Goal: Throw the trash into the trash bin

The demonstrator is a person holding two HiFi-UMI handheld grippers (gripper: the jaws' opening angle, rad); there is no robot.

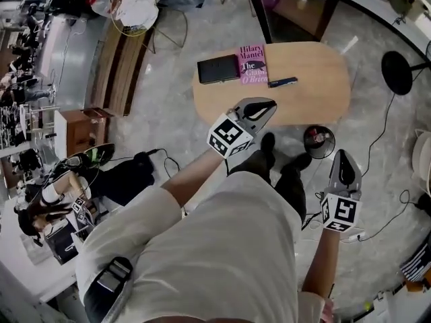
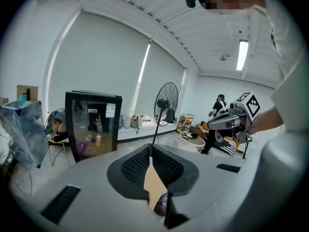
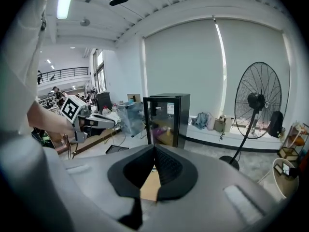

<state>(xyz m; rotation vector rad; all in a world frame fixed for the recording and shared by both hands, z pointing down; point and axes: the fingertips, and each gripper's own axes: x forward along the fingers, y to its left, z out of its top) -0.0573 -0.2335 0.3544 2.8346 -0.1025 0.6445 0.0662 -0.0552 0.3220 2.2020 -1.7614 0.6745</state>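
A small round black trash bin point(image 1: 318, 142) stands on the floor at the near right edge of the oval wooden table point(image 1: 316, 79); something red and white lies inside it. On the table lie a black notebook point(image 1: 218, 69), a pink book point(image 1: 252, 64) and a dark blue pen point(image 1: 282, 82). My left gripper point(image 1: 268, 104) hovers over the table's near edge, jaws shut and empty. My right gripper point(image 1: 341, 155) hangs over the floor just right of the bin, jaws also shut with nothing in them. The left gripper view shows its closed tips point(image 2: 151, 147) above the table; the right gripper view shows closed tips point(image 3: 154, 147).
A black glass-door cabinet point(image 1: 296, 5) stands behind the table. A fan's black base point(image 1: 396, 73) sits at the right, with cables across the floor point(image 1: 390, 207). A wire basket of white stuff point(image 1: 135, 9) and a wooden bench point(image 1: 114, 66) are at the upper left.
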